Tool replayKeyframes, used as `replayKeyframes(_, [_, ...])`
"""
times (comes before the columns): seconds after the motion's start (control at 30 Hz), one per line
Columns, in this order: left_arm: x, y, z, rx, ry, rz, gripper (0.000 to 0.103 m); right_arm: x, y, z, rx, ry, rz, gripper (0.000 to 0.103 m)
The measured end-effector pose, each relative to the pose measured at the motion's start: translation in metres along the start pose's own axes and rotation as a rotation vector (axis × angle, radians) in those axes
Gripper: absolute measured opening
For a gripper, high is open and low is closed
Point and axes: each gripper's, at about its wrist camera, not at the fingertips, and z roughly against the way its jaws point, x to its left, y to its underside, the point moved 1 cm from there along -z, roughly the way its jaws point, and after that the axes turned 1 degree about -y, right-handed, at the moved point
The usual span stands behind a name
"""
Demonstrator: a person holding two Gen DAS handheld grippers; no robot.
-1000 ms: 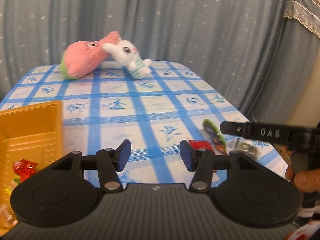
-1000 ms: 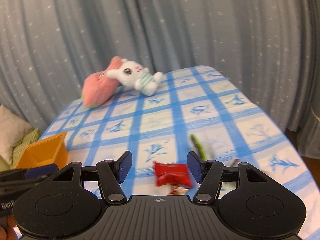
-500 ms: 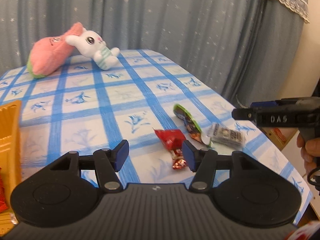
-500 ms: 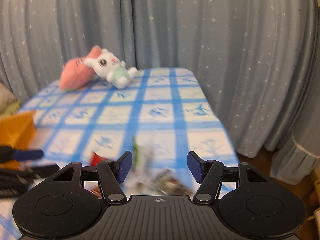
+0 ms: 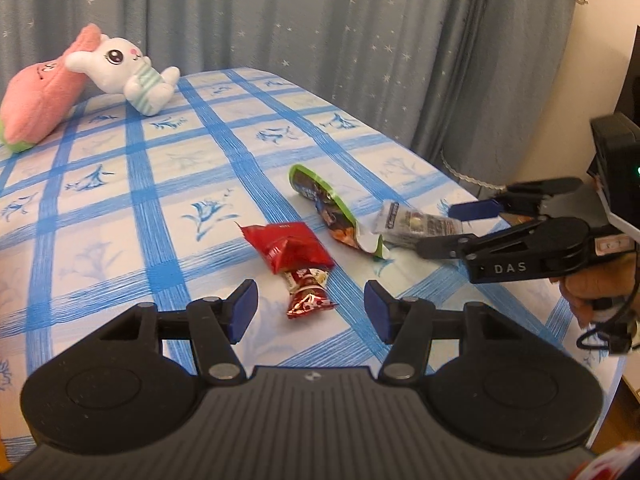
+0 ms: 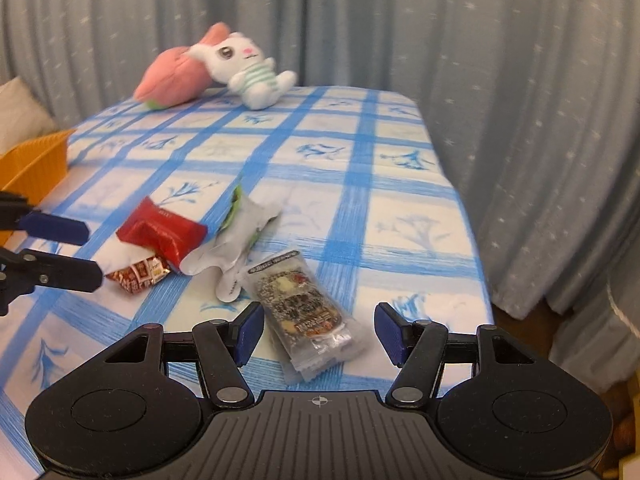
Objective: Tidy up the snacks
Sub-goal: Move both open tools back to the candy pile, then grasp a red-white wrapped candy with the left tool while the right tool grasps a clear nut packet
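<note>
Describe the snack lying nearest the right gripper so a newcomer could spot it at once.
On the blue-checked tablecloth, find the cluster of wrappers near its right edge. The clear packet lies closest to the right gripper, beside the green-edged pouch. Unlike its red and green neighbours, it is see-through, showing dark speckled contents.

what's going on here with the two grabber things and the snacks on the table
A person holds a gripper in each hand over a blue-checked tablecloth, sorting snacks. The left gripper, its jaws just opened a little, is lined up on a small red-and-white candy packet beside a red packet, pads clear of it. The right gripper hangs open over a clear-wrapped snack bar. Nothing is held yet. An orange basket waits at the left edge.
</note>
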Motion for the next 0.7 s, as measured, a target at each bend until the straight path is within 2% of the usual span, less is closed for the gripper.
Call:
replayKeyframes(0.1, [0.001,0.002,-0.006,0.01,0.003,-0.002,0.055,-0.002,-0.001,-0.008,0.016,-0.03,0.035,0.061])
replayKeyframes(0.23, [0.002,0.003,-0.01,0.008,0.002,0.009,0.055,-0.003,-0.001,-0.011,0.032,-0.051,0.01,0.061])
replayKeyframes(0.3, [0.004,0.003,-0.012,0.007,0.0,0.023,0.055,0.001,-0.001,-0.008,0.038,-0.048,-0.009,0.05])
replayKeyframes(0.33, [0.004,0.003,-0.013,0.005,-0.001,0.03,0.055,0.003,0.0,-0.006,0.043,-0.049,-0.018,0.048])
replayKeyframes(0.53, [-0.002,0.001,-0.026,0.005,0.006,0.016,0.047,0.022,0.004,0.005,0.054,-0.054,-0.044,0.044])
replayKeyframes(0.6, [-0.002,0.002,-0.03,0.011,0.01,0.012,0.04,0.025,0.005,0.006,0.05,-0.047,-0.043,0.044])
replayKeyframes(0.7, [-0.001,0.003,-0.034,0.02,0.005,0.013,0.035,0.025,0.005,0.005,0.042,-0.037,-0.05,0.044])
